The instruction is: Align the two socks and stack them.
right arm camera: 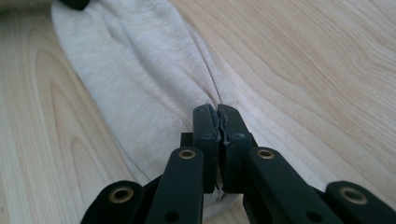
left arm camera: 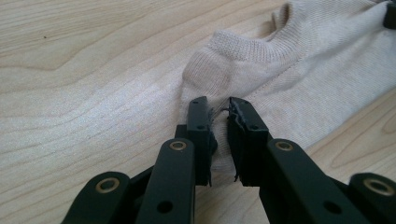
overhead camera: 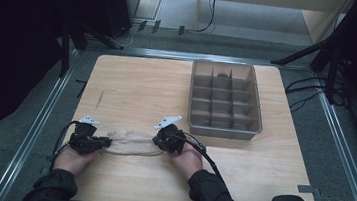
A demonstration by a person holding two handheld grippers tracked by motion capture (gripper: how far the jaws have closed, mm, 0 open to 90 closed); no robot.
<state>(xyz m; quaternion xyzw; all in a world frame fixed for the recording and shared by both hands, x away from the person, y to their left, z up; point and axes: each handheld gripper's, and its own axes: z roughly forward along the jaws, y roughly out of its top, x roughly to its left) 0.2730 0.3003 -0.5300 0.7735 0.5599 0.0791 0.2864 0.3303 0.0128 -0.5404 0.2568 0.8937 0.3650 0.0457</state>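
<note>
My left gripper (left arm camera: 219, 107) and right gripper (right arm camera: 218, 112) each pinch an end of the beige sock (overhead camera: 131, 143), stretched flat at the table's (overhead camera: 133, 83) six o'clock edge, with the divided tray (overhead camera: 256, 106) at two o'clock apparently unfilled

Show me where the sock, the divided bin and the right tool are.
sock (overhead camera: 131, 143), high view, middle of the fabric between the tools.
divided bin (overhead camera: 258, 106), high view, its right rim.
right tool (right arm camera: 218, 116), right gripper view, tips pinched on the sock.
</note>
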